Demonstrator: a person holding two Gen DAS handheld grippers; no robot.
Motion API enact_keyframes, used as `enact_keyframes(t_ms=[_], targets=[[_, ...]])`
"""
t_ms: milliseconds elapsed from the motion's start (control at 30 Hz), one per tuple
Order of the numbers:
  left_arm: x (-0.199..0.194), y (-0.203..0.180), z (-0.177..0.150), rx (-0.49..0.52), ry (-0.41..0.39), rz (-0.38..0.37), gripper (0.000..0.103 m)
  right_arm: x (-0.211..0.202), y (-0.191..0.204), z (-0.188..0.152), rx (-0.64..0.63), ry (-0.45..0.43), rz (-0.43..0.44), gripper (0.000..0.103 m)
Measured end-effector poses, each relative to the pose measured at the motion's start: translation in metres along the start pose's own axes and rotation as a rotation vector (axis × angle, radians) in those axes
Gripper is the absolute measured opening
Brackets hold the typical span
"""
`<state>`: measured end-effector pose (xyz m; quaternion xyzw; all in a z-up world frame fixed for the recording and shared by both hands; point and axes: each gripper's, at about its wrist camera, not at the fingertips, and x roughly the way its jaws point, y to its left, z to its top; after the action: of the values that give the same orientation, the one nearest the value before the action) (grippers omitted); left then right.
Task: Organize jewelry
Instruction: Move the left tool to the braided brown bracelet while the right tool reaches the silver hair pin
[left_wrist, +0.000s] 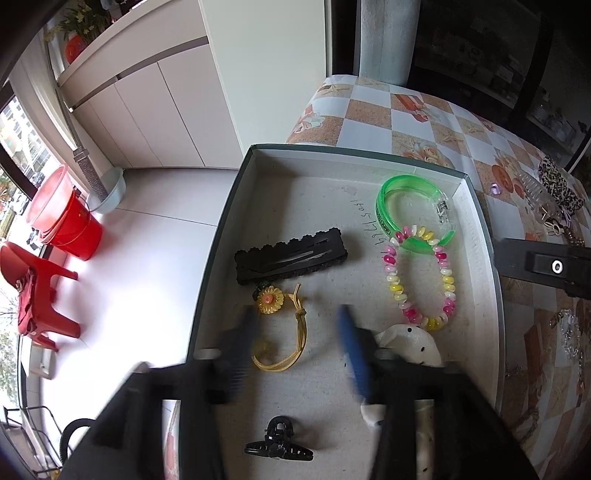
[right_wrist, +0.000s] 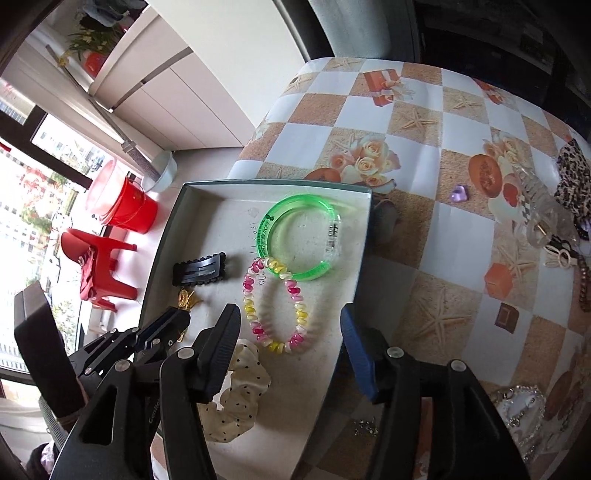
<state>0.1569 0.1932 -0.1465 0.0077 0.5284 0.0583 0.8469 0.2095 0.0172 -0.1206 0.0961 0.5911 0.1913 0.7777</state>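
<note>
Grey cardboard box (left_wrist: 480, 206) on checked tablecloth (right_wrist: 424, 229) already holds green bangle (right_wrist: 295, 236), coil bracelet (right_wrist: 273, 306), black snap clip (left_wrist: 291, 254), flower hair tie (left_wrist: 271, 300), claw clip (left_wrist: 279, 441), dotted scrunchie (right_wrist: 240, 391). Loose pieces remain on cloth at right: clear comb clip (right_wrist: 543, 218), purple heart bead (right_wrist: 459, 194), silver chain (right_wrist: 521, 406). Judged next: reach right, pinch one piece low, lift clear of rim, drop into bare spot. Left gripper (left_wrist: 295, 343) spread, empty, blurred, low over box. Right gripper (right_wrist: 288, 347) spread, empty, straddling box's right wall, pointing forward

Illegible handwritten digits on box floor (left_wrist: 325, 206)
</note>
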Motion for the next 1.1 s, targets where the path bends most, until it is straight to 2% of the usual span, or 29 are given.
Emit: enact_keyframes(t_ms=[33,300,333,500,633,700,1100], targets=[[-0.006,0.001,0.0,-0.011,-0.033,0.011,0.094,-0.005,-0.004,-0.003,0.007,-0.004,-0.001,0.062],[-0.025,-0.011,0.006,0.021,-0.054,0.02,0.095,-0.034,-0.033,-0.023,0.066,-0.024,-0.016,0.066],[-0.028,-0.013,0.006,0.027,-0.055,0.023,0.103,-0.036,-0.036,-0.026,0.07,-0.026,-0.016,0.067],[-0.041,-0.025,0.0,0.052,-0.069,0.031,0.103,-0.052,-0.051,-0.041,0.082,-0.037,-0.014,0.079],[-0.051,-0.038,-0.005,0.079,-0.068,0.027,0.103,-0.061,-0.065,-0.051,0.108,-0.039,-0.02,0.08],[-0.058,-0.047,-0.008,0.095,-0.07,0.013,0.103,-0.067,-0.074,-0.057,0.123,-0.045,-0.024,0.088],[-0.099,-0.116,-0.044,0.233,-0.095,-0.058,0.103,-0.107,-0.131,-0.109,0.194,-0.096,-0.084,0.092]])
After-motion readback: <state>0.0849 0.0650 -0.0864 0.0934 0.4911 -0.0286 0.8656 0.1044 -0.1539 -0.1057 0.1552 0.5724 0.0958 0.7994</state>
